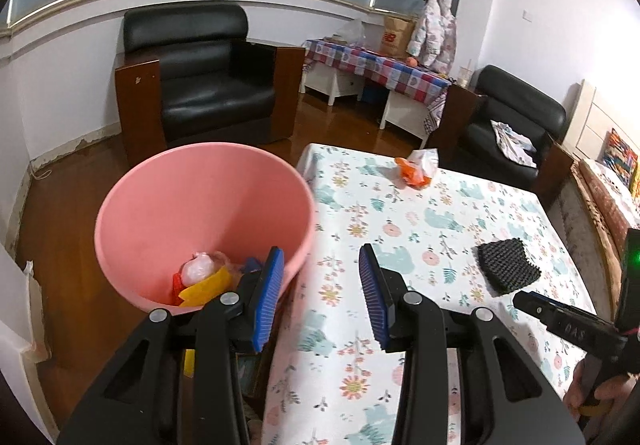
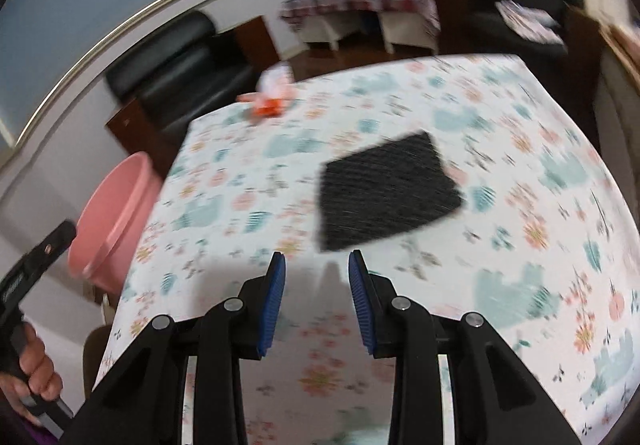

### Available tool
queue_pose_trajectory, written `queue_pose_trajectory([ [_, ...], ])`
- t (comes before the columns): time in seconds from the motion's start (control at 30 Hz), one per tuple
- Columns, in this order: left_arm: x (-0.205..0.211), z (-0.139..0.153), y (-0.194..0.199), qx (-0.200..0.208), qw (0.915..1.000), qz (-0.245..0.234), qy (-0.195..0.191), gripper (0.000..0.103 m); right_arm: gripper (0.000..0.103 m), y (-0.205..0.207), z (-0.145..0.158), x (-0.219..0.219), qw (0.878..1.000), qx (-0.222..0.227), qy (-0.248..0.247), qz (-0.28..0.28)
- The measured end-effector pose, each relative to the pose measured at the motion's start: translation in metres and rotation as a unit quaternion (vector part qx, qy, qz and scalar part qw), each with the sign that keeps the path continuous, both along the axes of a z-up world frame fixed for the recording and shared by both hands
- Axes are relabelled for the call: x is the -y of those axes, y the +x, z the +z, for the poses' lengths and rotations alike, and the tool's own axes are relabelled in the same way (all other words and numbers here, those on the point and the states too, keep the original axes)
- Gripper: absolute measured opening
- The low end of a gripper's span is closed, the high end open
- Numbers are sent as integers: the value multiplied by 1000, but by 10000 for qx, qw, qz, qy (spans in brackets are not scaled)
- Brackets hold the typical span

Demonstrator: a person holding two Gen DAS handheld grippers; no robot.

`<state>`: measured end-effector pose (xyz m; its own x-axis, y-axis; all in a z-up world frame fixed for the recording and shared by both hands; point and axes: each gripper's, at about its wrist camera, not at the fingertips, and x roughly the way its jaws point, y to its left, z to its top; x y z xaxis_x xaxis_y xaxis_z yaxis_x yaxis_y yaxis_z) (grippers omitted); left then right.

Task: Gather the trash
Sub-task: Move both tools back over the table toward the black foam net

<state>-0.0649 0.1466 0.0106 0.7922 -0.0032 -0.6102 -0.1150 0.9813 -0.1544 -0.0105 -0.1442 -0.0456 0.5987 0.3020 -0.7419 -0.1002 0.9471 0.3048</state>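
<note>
Left gripper (image 1: 322, 265) sits over the bench's (image 1: 400, 213) left edge, jaws wide apart w/ nothing between them; the left pad overlaps the near rim of the pink bucket (image 1: 200, 205), the right pad is over the cloth. Bucket stands just beside that edge, on the floor side, w/ trash already in its bottom: yellow and red wrappers (image 1: 204, 287) plus a clear bag. Right gripper (image 2: 316, 261) is over the bench's near part, jaws partly open and empty, black mesh pad (image 2: 384, 189) just ahead of the tips, apart from them. Right-wrist view is motion-blurred. An orange-and-white crumpled wrapper (image 1: 416, 167) lies near the far edge of the bench, well apart from both grippers. Cloth betw. the grippers and that far wrapper is bare floral print, open room on all sides of the mesh pad. Beyond: wooden floor (image 1: 80, 205), black armchair (image 1: 200, 73) behind the bucket, a second armchair (image 1: 516, 125) at right, a checked-cloth side table (image 1: 376, 65) under the window.
</note>
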Motion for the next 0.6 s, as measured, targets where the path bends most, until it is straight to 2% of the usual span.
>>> queue_pose_trajectory([
  [0.13, 11, -2, 1, 5, 9999, -90, -51, 39, 33, 3, -3, 12, 9997, -101, 72, -223],
  [0.17, 12, -2, 1, 16, 9999, -98, -73, 39, 40, 5, -3, 14, 9996, -98, 91, -245],
  [0.23, 18, -3, 2, 48, 9998, -135, -149, 39, 44, 7, -4, 17, 9994, -101, 134, -298],
  [0.33, 28, -7, 6, 59, 9996, -187, -207, 39, 44, 6, -1, 22, 9990, -96, 255, -347],
  [0.47, 41, -10, 15, -15, 9991, -267, -326, 39, 46, -3, 3, 28, 9990, 66, 184, -400],
  [0.6, 55, -11, 20, -19, 9990, -365, -253, 39, 46, -5, -1, 37, 9986, 35, 232, -479],
])
